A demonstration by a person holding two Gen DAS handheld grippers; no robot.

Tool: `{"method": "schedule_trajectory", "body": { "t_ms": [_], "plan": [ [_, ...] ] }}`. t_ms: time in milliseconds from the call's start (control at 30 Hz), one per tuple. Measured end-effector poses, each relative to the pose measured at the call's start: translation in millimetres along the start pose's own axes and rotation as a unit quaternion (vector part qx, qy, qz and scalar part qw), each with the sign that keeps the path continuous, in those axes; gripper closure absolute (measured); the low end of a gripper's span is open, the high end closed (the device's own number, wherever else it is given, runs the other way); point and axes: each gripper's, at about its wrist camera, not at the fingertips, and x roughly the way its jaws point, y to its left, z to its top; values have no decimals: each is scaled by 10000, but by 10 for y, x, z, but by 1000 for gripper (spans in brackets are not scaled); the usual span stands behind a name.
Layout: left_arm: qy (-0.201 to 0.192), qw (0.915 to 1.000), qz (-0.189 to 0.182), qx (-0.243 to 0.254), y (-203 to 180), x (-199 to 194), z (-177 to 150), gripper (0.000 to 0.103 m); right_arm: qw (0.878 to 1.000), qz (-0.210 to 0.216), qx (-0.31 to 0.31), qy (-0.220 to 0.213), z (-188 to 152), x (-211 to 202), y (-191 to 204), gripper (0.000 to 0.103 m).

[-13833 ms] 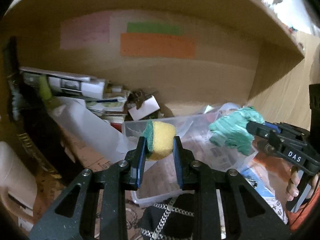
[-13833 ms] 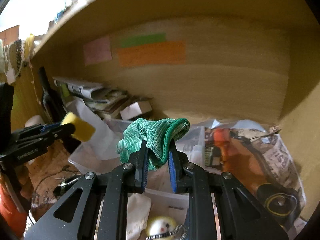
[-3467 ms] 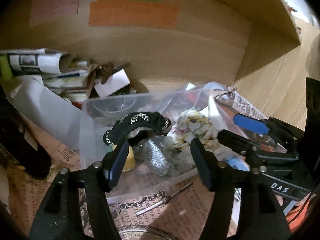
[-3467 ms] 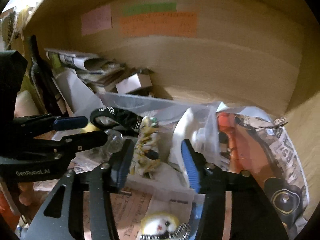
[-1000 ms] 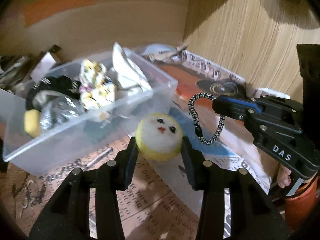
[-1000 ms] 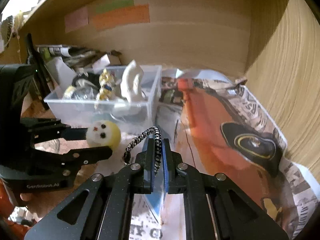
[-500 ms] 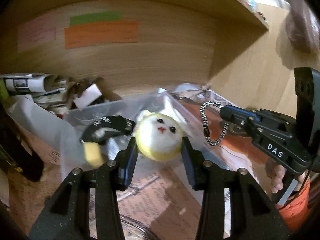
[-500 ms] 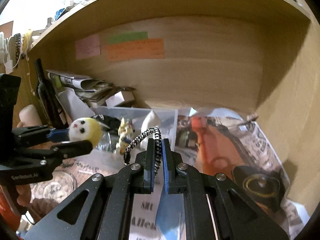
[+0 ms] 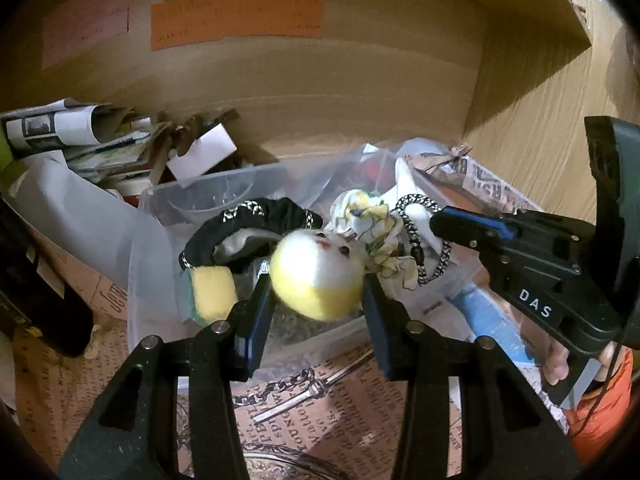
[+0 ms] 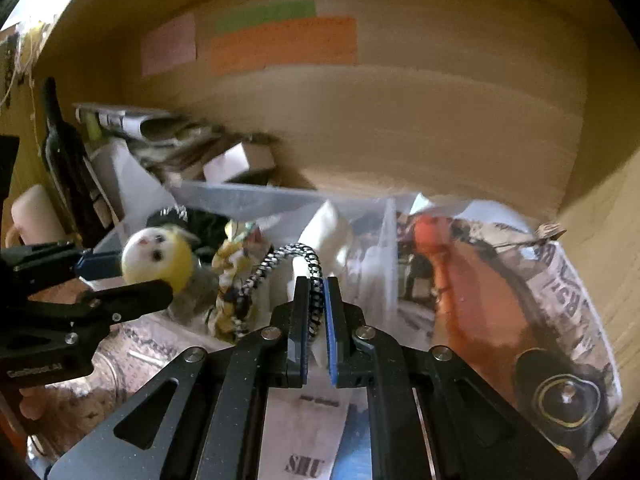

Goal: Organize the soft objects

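**Plush ball and cord loop held over the clear bin**

We cannot read the writing on the orange paper strip [image 9: 236, 20] taped to the wooden back wall, and the right wrist view is smeared by motion blur. The heap of rolled newspapers and small boxes [image 9: 120, 148] behind the bin is a tangle we cannot sort out. The lower contents of the clear plastic storage bin [image 9: 160, 216] are hazy behind its wall, and our own jaws cover its near rim.

The round plush ball with a white face and yellow body [image 9: 316, 276] has two black dot eyes and a small red mark between them; its face tilts up and away in the left wrist view. The left gripper [image 9: 316, 308] has its jaws pressed against both sides of the ball, holding it above the near part of the bin. The right gripper [image 10: 316, 320] has its jaws closed on the black-and-white braided cord loop [image 10: 288, 268], which arches up and leftward from them over the bin's right part.

Inside the bin we make out a black fabric band with pale trim [image 9: 256, 220], a yellow sponge block with a green edge [image 9: 212, 288], a crumpled white cloth with yellow floral print [image 9: 372, 220] and a white cloth [image 10: 324, 232]. The bin stands on printed newspaper sheets [image 9: 320, 400] spread over the shelf.
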Motion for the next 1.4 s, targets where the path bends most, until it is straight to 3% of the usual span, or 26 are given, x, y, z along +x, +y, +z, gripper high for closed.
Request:
{"method": "schedule_trajectory", "body": {
  "t_ms": [100, 267, 467, 700, 833, 1067, 1200, 1400],
  "plan": [
    [13, 10000, -16, -42, 19, -5, 1, 53, 9999, 74, 41, 67, 7, -24, -28, 94],
    [-91, 9998, -76, -144, 65, -100, 9, 45, 9999, 110, 67, -41, 24, -137, -20, 61],
    [-499, 9986, -62, -154, 47, -435, 45, 42, 9989, 251, -2, -402, 110, -455, 70, 60],
    [-1302, 9913, 97, -154, 8, -1025, 52, 33, 9939, 343, -131, -1036, 193, -970, 246, 57],
    [-1655, 9858, 232, -163, 24, -1337, 36, 28, 9897, 356, -148, -1378, 210, -1193, 331, 39],
    [-2024, 9782, 392, -239, 38, -1633, -39, 13, 9859, 367, -130, -1625, 186, -1350, 414, 21],
    [-2190, 9742, 453, -290, 33, -1759, -111, 3, 9848, 378, -102, -1695, 171, -1409, 442, 16],
    [-2242, 9729, 503, -240, 0, -1814, -159, 1, 9831, 324, 6, -1799, 140, -1462, 455, 2]
  ]
}}
